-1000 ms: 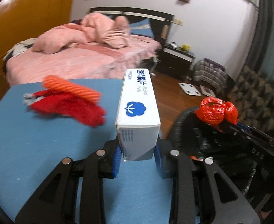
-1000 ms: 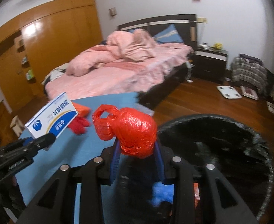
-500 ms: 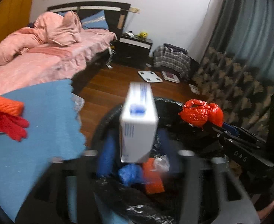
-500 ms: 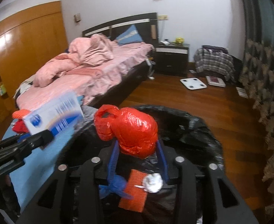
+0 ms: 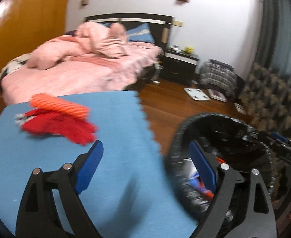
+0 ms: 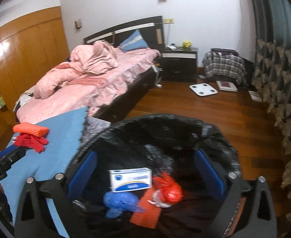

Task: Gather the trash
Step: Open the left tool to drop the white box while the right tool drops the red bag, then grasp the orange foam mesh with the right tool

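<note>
The black-lined trash bin (image 6: 214,136) sits right of the blue table (image 5: 115,123). Inside it lie the white and blue box (image 6: 130,179), the red plastic bag (image 6: 170,191), a blue wad (image 6: 118,202) and an orange piece (image 6: 146,212). My right gripper (image 6: 145,170) is open and empty above the bin's inside. My left gripper (image 5: 145,164) is open and empty over the table's right edge, beside the bin (image 5: 220,136). A red cloth (image 5: 60,127) and an orange ribbed cloth (image 5: 58,104) lie on the table's far left.
A pink bed (image 6: 90,87) stands behind the table. A dark nightstand (image 6: 180,63), a white scale (image 6: 203,88) on the wooden floor and patterned curtains (image 6: 280,91) are to the right. A wooden wardrobe (image 6: 26,55) lines the left wall.
Both grippers opened. The box left my left gripper and the red bag left my right gripper; both now lie in the bin. My left gripper swung back left over the table.
</note>
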### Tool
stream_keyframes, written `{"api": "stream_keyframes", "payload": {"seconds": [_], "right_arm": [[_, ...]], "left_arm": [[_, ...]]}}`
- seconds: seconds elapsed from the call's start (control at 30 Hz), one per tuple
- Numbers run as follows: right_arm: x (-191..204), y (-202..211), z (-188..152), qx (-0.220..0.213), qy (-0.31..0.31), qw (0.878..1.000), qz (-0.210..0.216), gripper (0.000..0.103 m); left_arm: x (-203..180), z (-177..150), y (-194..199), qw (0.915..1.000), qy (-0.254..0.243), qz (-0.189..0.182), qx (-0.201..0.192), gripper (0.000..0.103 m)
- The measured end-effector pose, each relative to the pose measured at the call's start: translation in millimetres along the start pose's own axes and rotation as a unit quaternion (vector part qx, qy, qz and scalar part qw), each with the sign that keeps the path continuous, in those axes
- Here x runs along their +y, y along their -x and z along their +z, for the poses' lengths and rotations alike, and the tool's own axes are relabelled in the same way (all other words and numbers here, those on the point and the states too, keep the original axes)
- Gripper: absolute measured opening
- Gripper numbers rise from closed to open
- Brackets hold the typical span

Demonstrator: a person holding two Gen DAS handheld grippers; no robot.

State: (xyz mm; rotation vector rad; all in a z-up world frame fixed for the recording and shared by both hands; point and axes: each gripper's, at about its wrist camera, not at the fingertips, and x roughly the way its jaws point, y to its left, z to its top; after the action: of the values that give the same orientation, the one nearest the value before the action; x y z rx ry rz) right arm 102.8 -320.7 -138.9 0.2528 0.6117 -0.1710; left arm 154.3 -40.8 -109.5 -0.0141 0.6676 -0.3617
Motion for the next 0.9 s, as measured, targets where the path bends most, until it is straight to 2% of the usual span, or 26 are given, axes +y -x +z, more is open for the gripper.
{"api": "stream_keyframes", "payload": {"seconds": [0.27, 0.5, 0.67, 0.77, 0.9], "right_arm": [[96.4, -30.2, 9.4, 0.002, 0.054, 0.996, 0.077, 0.097], [184.7, -73.3, 15.8, 0.011, 0.101, 0.985, 0.136, 0.097], [239.6, -105.7, 12.9, 0.026, 0.140, 0.977, 0.161, 0.097], [259.6, -119.0, 9.5, 0.032, 0.151, 0.973, 0.172, 0.096], [281.0, -141.8, 6.3, 0.046, 0.171, 0.967, 0.183, 0.089]], "left_arm": [[96.5, -4.9, 23.9, 0.9929, 0.056, 0.104, -0.010, 0.086], [158.5, 0.4, 25.5, 0.9835, 0.072, 0.165, -0.018, 0.086], [189.0, 7.6, 19.4, 0.9789, 0.094, 0.180, -0.023, 0.086], [199.2, 12.4, 10.6, 0.9767, 0.101, 0.188, -0.023, 0.086], [207.2, 17.4, -1.3, 0.9751, 0.108, 0.192, -0.027, 0.086]]}}
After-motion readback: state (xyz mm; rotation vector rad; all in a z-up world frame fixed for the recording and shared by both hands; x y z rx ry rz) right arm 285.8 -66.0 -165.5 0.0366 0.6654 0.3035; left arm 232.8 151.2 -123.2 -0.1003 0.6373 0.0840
